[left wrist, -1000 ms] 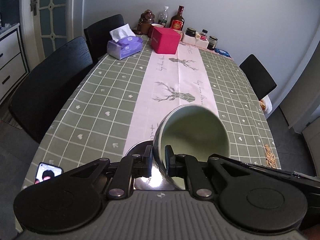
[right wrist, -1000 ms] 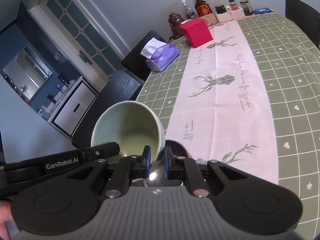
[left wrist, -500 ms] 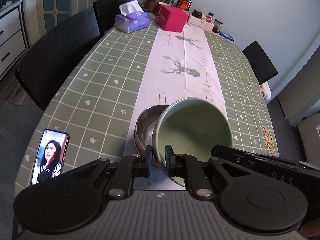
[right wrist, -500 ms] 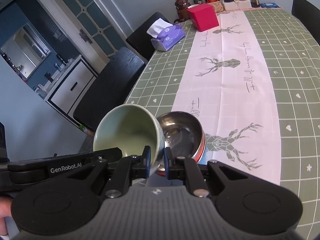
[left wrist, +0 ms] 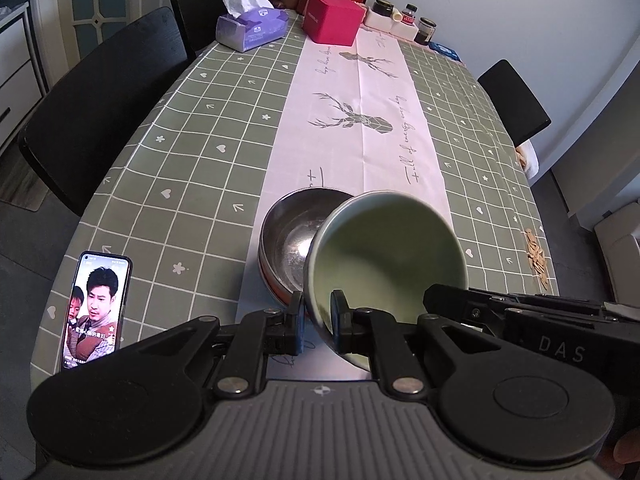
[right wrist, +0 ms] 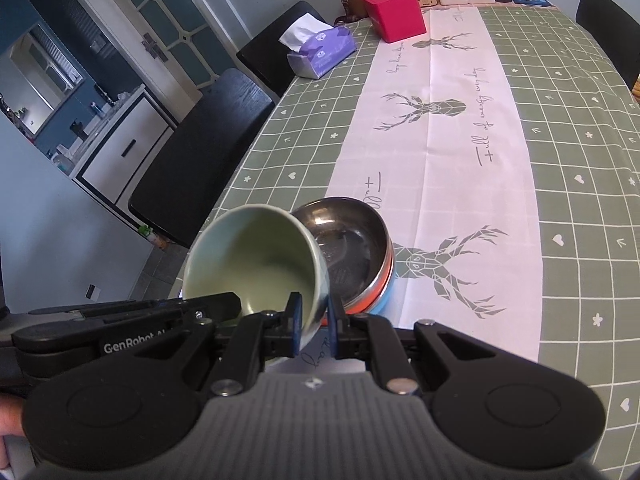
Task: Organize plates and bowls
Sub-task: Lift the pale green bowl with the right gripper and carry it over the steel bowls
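A pale green ceramic bowl [left wrist: 390,256] is held tilted in the air by both grippers. My left gripper [left wrist: 318,314] is shut on its near-left rim. My right gripper [right wrist: 314,322] is shut on the opposite rim of the green bowl [right wrist: 252,258]. Below and beside it a stack of steel bowls [left wrist: 292,240] with orange and blue outsides [right wrist: 352,256] sits on the pink runner near the table's front edge. The green bowl hides part of the stack.
A phone [left wrist: 96,310] with its screen lit lies at the front left of the green checked tablecloth [left wrist: 192,152]. A tissue box [left wrist: 252,30], red box [left wrist: 332,18], bottles and jars stand at the far end. Black chairs [left wrist: 100,92] line the left side.
Both grippers have lifted and drawn back with the green bowl. The steel bowl stack, mostly hidden a second ago, shows more fully beside it.
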A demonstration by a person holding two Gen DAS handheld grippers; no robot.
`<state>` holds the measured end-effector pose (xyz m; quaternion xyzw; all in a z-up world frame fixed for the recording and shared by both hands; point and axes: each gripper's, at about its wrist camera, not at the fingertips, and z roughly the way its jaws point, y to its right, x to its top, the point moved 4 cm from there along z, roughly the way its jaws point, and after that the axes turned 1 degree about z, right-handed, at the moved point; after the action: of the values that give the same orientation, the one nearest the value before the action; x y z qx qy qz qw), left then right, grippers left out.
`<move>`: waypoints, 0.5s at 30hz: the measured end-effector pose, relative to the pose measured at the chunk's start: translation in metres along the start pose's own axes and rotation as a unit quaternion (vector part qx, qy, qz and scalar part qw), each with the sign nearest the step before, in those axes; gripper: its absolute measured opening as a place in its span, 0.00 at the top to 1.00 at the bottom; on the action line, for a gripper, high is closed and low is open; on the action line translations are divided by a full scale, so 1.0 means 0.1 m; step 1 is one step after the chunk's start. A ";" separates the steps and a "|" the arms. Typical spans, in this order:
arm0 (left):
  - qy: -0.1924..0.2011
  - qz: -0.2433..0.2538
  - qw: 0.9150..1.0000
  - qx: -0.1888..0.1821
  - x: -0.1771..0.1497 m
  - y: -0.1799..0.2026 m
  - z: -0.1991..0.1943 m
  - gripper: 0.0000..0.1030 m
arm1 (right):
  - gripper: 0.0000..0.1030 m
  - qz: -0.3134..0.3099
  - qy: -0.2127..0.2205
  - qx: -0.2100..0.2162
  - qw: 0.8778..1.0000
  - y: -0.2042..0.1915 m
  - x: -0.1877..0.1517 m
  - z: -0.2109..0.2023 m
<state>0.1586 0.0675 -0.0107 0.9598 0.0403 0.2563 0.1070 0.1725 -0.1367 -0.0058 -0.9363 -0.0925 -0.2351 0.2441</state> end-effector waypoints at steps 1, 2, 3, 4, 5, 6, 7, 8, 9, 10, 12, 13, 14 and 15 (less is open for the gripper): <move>-0.002 0.000 1.000 -0.001 0.01 0.00 0.01 0.86 | 0.90 -0.002 -0.001 -0.002 1.000 0.00 0.02 0.00; -0.003 -0.001 1.000 -0.002 0.03 0.00 0.02 0.86 | 0.90 -0.002 -0.001 -0.004 1.000 -0.01 0.04 0.00; -0.003 -0.002 1.000 -0.003 0.05 0.00 0.02 0.86 | 0.90 -0.003 -0.002 -0.006 1.000 -0.01 0.07 0.01; -0.003 -0.003 1.000 -0.003 0.08 -0.01 0.03 0.86 | 0.90 -0.004 -0.002 -0.007 1.000 -0.01 0.09 0.02; -0.003 -0.004 1.000 -0.003 0.10 -0.01 0.04 0.86 | 0.90 -0.003 -0.001 -0.007 1.000 -0.01 0.12 0.02; -0.003 -0.003 1.000 -0.003 0.13 -0.01 0.05 0.86 | 0.90 -0.003 -0.001 -0.008 1.000 -0.01 0.14 0.03; -0.004 -0.003 1.000 -0.003 0.16 -0.01 0.06 0.86 | 0.90 -0.003 -0.001 -0.009 1.000 -0.01 0.17 0.04; -0.005 -0.003 1.000 -0.003 0.19 -0.01 0.07 0.86 | 0.90 -0.003 -0.001 -0.010 1.000 -0.01 0.19 0.06; -0.007 -0.001 1.000 -0.002 0.22 -0.01 0.09 0.86 | 0.90 -0.002 -0.001 -0.010 1.000 -0.01 0.21 0.07; -0.009 0.001 1.000 -0.002 0.24 -0.01 0.11 0.86 | 0.90 -0.002 -0.001 -0.012 1.000 -0.01 0.23 0.09; -0.018 0.006 1.000 0.000 0.28 -0.02 0.16 0.86 | 0.90 0.000 -0.003 -0.014 1.000 -0.01 0.26 0.13; -0.023 0.008 1.000 0.001 0.29 -0.03 0.19 0.86 | 0.90 0.002 -0.005 -0.015 1.000 0.00 0.28 0.16; -0.027 0.009 1.000 0.002 0.31 -0.04 0.23 0.86 | 0.90 0.004 -0.007 -0.016 1.000 0.01 0.29 0.19; -0.033 0.013 0.999 0.005 0.32 -0.04 0.27 0.86 | 0.90 0.006 -0.009 -0.017 1.000 0.02 0.29 0.22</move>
<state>0.1996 0.0707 -0.0193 0.9686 0.0258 0.2260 0.1007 0.2075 -0.1258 -0.0095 -0.9430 -0.0849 -0.2264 0.2285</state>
